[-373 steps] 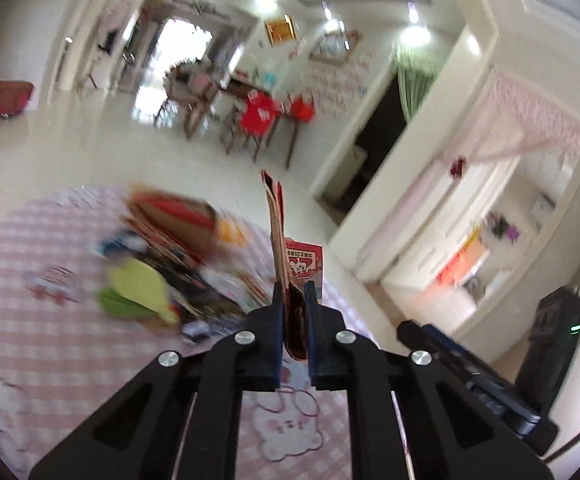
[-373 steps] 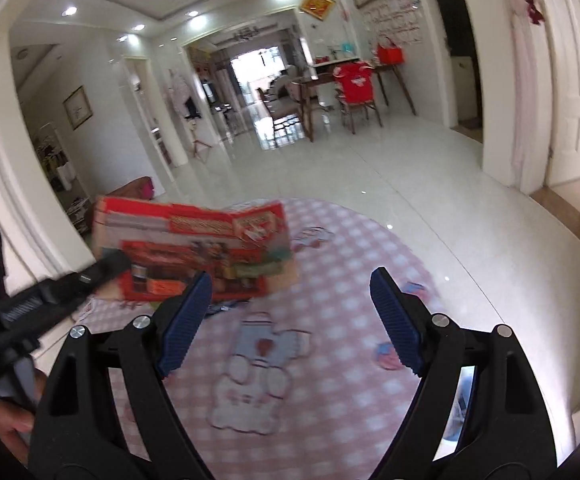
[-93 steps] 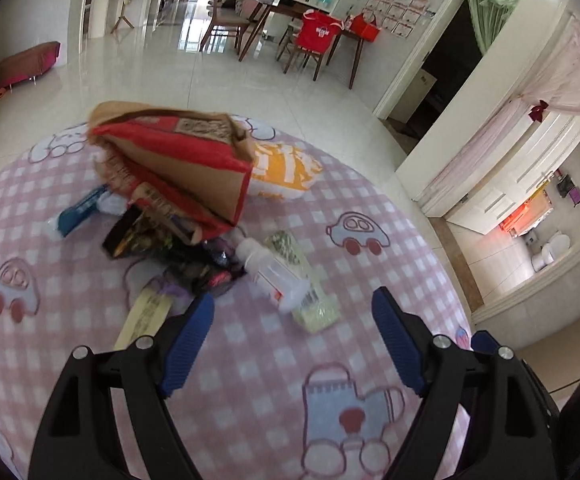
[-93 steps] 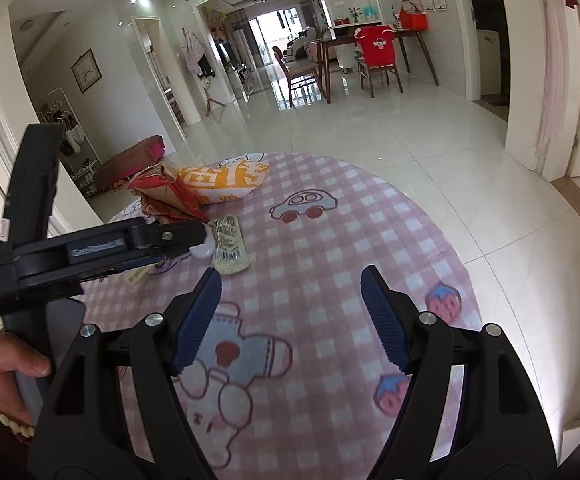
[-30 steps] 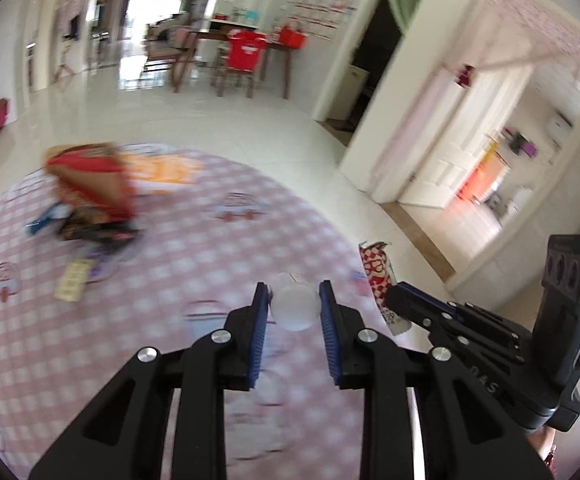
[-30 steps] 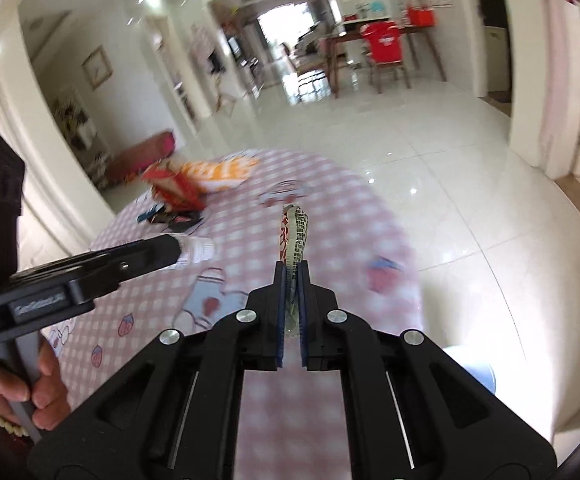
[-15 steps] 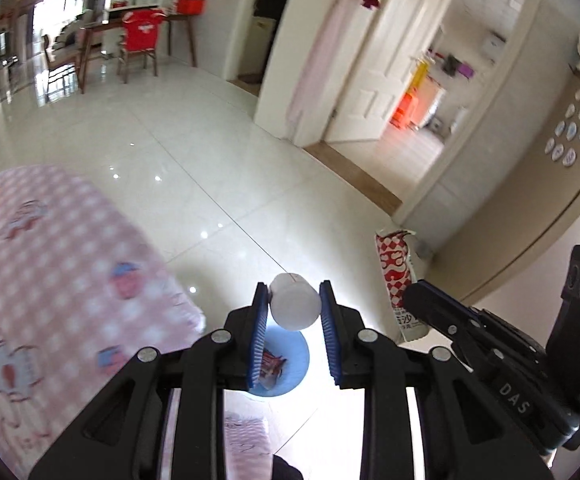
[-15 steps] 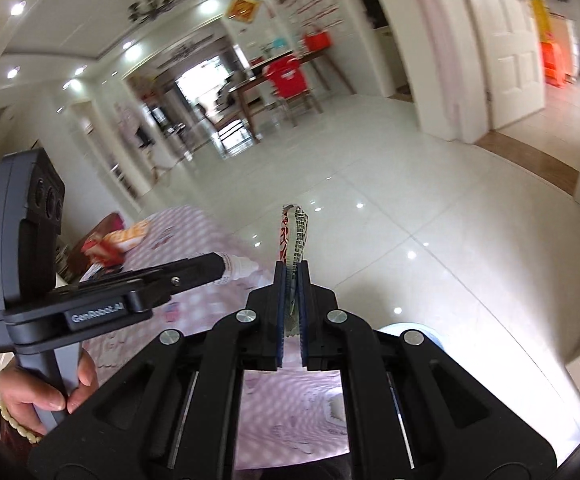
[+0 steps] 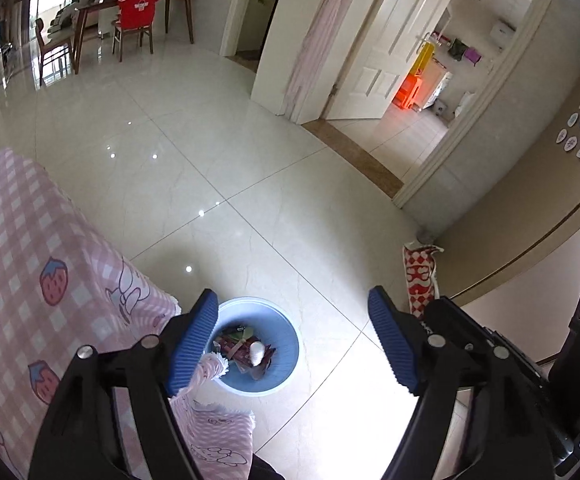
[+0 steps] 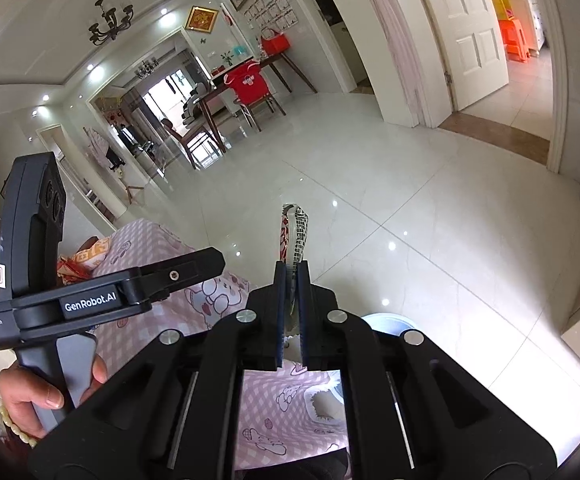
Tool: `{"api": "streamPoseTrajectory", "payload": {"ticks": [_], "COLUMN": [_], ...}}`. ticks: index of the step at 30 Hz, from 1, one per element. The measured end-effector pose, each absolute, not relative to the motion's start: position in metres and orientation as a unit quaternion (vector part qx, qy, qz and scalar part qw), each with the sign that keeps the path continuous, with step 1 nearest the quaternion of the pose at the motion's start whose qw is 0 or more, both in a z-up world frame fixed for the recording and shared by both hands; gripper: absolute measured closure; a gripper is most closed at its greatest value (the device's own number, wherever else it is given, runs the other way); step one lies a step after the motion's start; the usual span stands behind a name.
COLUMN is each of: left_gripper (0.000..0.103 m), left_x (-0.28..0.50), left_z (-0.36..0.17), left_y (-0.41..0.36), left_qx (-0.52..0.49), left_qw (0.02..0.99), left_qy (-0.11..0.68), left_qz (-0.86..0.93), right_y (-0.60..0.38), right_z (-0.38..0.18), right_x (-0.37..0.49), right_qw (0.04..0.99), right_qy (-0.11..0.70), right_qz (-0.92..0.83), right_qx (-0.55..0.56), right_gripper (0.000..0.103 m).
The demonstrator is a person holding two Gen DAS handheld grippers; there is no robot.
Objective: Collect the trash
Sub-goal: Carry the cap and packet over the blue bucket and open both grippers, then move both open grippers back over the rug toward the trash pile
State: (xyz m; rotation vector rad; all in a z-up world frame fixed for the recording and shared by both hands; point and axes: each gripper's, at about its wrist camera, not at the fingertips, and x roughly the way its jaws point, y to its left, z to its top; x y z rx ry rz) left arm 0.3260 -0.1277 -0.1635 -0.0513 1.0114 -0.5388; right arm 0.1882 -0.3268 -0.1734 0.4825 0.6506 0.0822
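Note:
My left gripper (image 9: 291,330) is open and empty, held above a blue trash bin (image 9: 282,376) on the tiled floor beside the table. A small white bottle (image 9: 256,352) lies in the bin on top of several wrappers. My right gripper (image 10: 290,276) is shut on a flat red-and-white wrapper (image 10: 294,236) that stands upright between the fingers. The wrapper (image 9: 419,276) and right gripper also show at the right of the left wrist view. The bin's rim (image 10: 389,322) peeks out behind my right gripper.
The table with the pink checked cloth (image 9: 18,264) is at the left; its edge hangs near the bin. More trash, a red box and an orange bag (image 10: 86,258), lies on the far side of the table. A white door and doorway (image 9: 385,60) are beyond.
My left gripper has opened and the white bottle has dropped into the blue bin. My right gripper still holds the wrapper and has come nearer the bin.

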Motion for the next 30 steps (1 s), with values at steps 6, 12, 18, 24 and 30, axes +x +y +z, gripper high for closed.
{"api": "streamPoseTrajectory", "payload": {"ticks": [6,12,18,24,30], "left_gripper": [0.027,0.027,0.027,0.027,0.026], "left_x": [0.322,0.322,0.321,0.322,0.325], "left_z": [-0.163,-0.158,-0.151,-0.148,-0.148], "left_y": [-0.115,-0.105,-0.099,-0.093,-0.086], "left_qx": [-0.024,-0.026,-0.031,-0.035,-0.035], "left_qw": [0.843,0.848,0.854,0.857,0.860], "left_qy": [0.479,0.476,0.469,0.466,0.464], "left_qz": [-0.243,-0.231,-0.222,-0.216,-0.208], "right_y": [-0.320,-0.315,-0.314,-0.312,-0.314], "right_z": [-0.173,-0.174,-0.173,-0.172,-0.175], "right_x": [0.190,0.190,0.193,0.198,0.201], "right_qw": [0.917,0.917,0.917,0.919,0.920], "right_qy": [0.321,0.321,0.320,0.318,0.313], "right_qz": [0.047,0.052,0.052,0.050,0.015], "right_qx": [0.234,0.229,0.230,0.230,0.234], "right_gripper": [0.097,0.097,0.097,0.094,0.041]}}
